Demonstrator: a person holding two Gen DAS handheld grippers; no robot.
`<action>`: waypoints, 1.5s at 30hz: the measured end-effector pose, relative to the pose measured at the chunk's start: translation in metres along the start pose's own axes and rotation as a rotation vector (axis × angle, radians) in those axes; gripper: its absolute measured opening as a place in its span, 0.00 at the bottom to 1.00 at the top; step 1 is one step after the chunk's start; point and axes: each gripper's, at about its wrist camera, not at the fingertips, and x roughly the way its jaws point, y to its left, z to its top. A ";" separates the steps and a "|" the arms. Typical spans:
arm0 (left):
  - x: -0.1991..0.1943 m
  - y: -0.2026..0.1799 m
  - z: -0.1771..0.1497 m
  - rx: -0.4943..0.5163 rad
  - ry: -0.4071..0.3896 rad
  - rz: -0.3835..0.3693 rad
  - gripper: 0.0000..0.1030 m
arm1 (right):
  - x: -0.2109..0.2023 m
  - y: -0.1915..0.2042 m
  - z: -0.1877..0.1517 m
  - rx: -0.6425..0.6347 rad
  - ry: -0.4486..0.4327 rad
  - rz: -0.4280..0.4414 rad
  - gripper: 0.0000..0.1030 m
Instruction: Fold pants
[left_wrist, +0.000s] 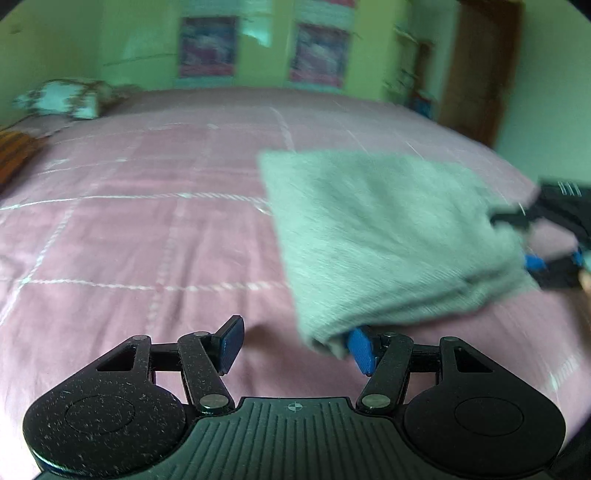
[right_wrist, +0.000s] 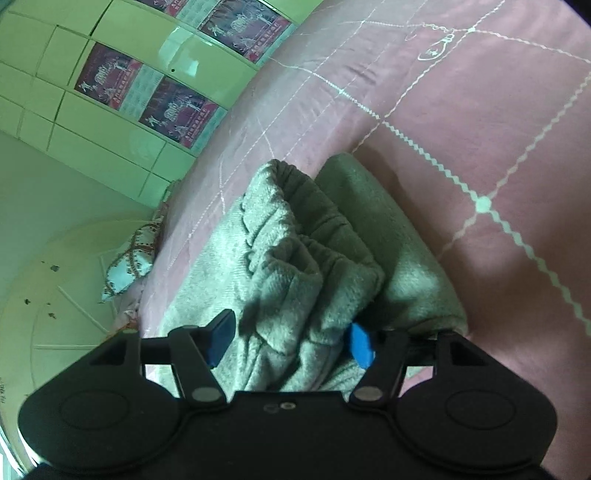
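Here my left gripper (left_wrist: 295, 345) stands spread, its right pad touching a corner of the folded grey pants (left_wrist: 380, 236) on the pink bedspread (left_wrist: 147, 229). My right gripper (right_wrist: 290, 341) is spread too, with the bunched waistband between its pads, unpinched.

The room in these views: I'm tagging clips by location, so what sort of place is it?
Most likely a bedroom. The grey pants lie on a wide bed with a pink quilted bedspread, a patterned pillow sits at its far corner, and tall green wardrobe doors stand behind.
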 end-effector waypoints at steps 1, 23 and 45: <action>0.001 0.002 -0.002 -0.037 -0.007 0.009 0.59 | 0.001 0.004 0.001 -0.014 0.006 -0.018 0.48; -0.005 0.008 -0.015 -0.133 0.013 0.026 0.70 | -0.039 -0.010 0.006 -0.038 -0.125 -0.018 0.29; -0.023 0.034 -0.003 -0.166 0.067 0.006 0.71 | -0.089 -0.047 0.019 -0.070 -0.158 0.002 0.66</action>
